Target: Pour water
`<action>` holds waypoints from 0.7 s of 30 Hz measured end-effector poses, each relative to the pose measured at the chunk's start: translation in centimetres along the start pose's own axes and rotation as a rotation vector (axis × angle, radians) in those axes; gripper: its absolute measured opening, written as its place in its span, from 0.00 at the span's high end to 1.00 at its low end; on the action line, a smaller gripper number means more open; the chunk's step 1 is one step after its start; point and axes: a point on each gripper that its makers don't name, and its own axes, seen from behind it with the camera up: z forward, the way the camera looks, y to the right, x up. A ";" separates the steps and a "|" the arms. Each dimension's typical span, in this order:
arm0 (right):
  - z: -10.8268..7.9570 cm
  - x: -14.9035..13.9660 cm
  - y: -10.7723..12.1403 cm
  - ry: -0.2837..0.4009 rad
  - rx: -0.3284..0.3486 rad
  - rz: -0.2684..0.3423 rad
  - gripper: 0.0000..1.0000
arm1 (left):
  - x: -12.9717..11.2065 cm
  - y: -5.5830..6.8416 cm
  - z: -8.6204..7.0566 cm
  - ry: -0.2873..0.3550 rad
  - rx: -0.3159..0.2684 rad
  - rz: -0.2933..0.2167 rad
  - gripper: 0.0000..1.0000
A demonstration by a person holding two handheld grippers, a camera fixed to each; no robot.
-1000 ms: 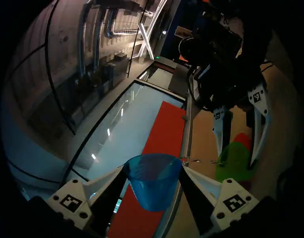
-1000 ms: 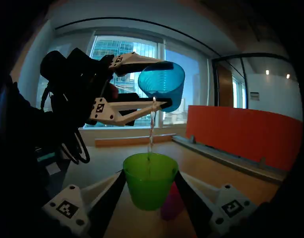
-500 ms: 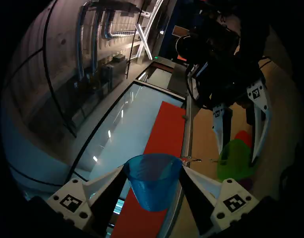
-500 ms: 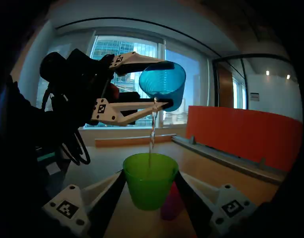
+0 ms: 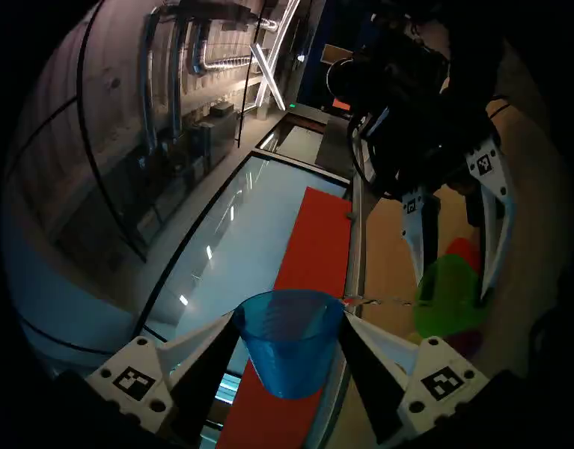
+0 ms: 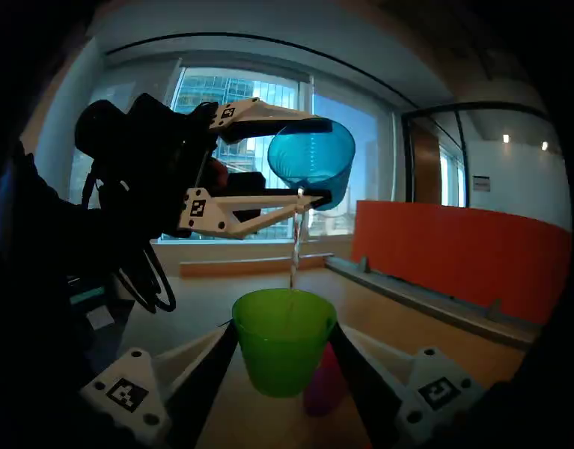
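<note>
My left gripper (image 5: 289,340) is shut on a blue cup (image 5: 288,346), tipped far over on its side. In the right gripper view the same blue cup (image 6: 310,159) hangs high between the left gripper's white fingers (image 6: 264,116). A thin stream of water (image 6: 294,251) runs from its lip down into the green cup (image 6: 284,350). My right gripper (image 6: 283,352) is shut on that green cup, holding it upright above the wooden table (image 6: 406,314). In the left gripper view the green cup (image 5: 447,293) sits between the right gripper's fingers (image 5: 420,239), and the stream (image 5: 376,301) reaches it.
A pink cup (image 6: 325,382) stands on the table just behind the green one. An orange partition (image 6: 466,247) runs along the table's right side. Large windows (image 6: 234,157) lie behind. A person's dark sleeve (image 6: 32,247) and cables fill the left.
The blue cup has shifted slightly right and its stream now falls nearer the green cup's middle. Both grippers keep their hold.
</note>
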 end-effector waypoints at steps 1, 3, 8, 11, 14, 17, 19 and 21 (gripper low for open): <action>0.0 0.0 0.0 0.000 0.000 0.000 0.11 | 0.0 0.0 0.0 0.000 0.000 0.002 0.12; -0.1 0.0 0.0 0.000 0.000 0.000 0.11 | 0.0 -0.1 0.0 0.000 0.000 0.005 0.12; 0.0 0.0 0.2 0.000 -0.002 -0.002 0.11 | 0.0 -0.2 0.2 -0.001 0.001 0.019 0.12; 0.0 0.0 0.2 0.003 -0.001 -0.002 0.11 | 0.0 -0.1 0.2 -0.002 0.000 0.025 0.12; 0.0 0.0 0.3 0.003 -0.001 -0.003 0.11 | 0.0 -0.2 0.3 -0.002 0.000 0.033 0.13; 0.0 0.0 0.3 0.002 -0.001 -0.006 0.11 | 0.0 -0.3 0.2 -0.003 0.001 0.041 0.12; 0.0 0.0 0.3 0.001 0.000 -0.007 0.11 | 0.0 -0.2 0.2 -0.004 0.001 0.045 0.12; 0.0 0.0 0.3 0.001 0.000 -0.008 0.11 | 0.0 -0.2 0.2 -0.005 0.000 0.050 0.12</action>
